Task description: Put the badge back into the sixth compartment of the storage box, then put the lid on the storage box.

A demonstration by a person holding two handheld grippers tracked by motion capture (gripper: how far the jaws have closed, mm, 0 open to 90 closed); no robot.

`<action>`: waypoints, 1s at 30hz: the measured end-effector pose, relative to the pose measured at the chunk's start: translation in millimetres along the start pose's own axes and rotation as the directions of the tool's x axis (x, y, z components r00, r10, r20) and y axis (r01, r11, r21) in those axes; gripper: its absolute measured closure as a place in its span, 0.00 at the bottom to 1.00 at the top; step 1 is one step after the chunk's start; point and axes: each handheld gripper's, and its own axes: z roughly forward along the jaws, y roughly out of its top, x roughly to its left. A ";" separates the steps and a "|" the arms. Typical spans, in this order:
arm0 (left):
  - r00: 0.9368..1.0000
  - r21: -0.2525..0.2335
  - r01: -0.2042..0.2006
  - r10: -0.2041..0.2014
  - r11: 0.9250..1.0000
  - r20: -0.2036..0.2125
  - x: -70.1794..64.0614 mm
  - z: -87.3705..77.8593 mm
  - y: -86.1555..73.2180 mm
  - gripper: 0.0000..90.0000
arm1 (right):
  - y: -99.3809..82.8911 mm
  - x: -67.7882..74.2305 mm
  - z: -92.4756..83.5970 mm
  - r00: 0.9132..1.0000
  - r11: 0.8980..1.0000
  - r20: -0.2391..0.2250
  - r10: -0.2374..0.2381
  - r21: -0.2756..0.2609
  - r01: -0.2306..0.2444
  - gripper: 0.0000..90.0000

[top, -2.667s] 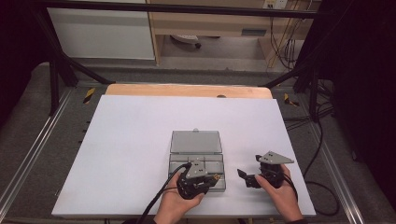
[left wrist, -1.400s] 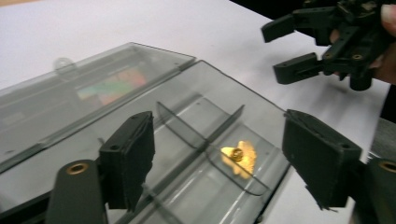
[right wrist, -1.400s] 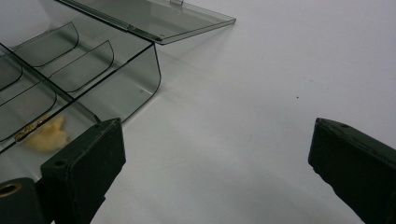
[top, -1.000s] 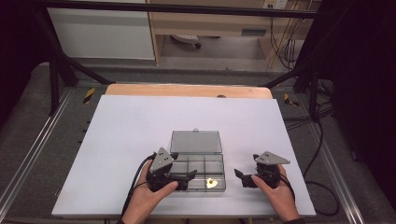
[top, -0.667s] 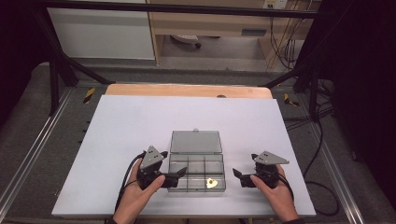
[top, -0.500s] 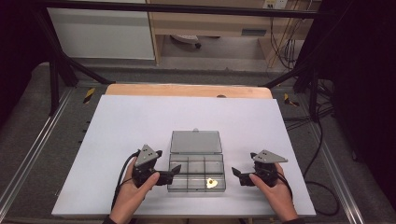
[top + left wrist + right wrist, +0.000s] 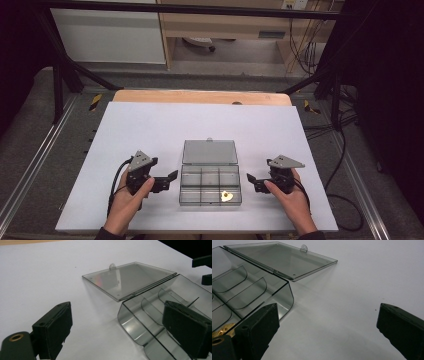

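Open clear box (image 7: 210, 185) between left tongs (image 7: 171, 178), right tongs (image 7: 251, 181).

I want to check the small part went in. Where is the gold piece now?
In the high view, the gold piece lies in the near right compartment of the open clear box, on the side nearest the right gripper.

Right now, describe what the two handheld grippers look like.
Both are black two-jaw tools. The left gripper and the right gripper each carry a grey three-cornered plate on top. A black cable trails in a loop from the left one toward the person's forearm. Up close, the jaws are flat, blocky black pads with layered edges, and a brass-coloured ringed hole sits near the jaw base.
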 end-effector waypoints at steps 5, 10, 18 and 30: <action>1.000 0.004 0.018 -0.018 1.000 -0.016 10.2 -1.2 -4.1 0.10 | 6.4 -0.8 10.6 1.000 1.000 0.002 0.002 0.011 -0.002 0.07; 0.999 -0.024 0.034 -0.035 0.999 -0.034 18.2 -3.7 -5.0 0.11 | 13.9 0.4 20.6 1.000 0.999 0.014 -0.012 0.032 0.011 0.08; 1.000 0.006 0.003 -0.003 1.000 -0.031 19.2 2.6 -7.6 0.10 | 17.8 -0.9 25.3 0.999 0.998 0.008 -0.033 0.055 0.032 0.12; 0.999 0.057 -0.033 0.035 0.998 -0.025 24.3 15.4 -9.2 0.27 | 23.5 -3.5 30.6 0.998 0.996 -0.039 -0.056 0.072 0.059 0.43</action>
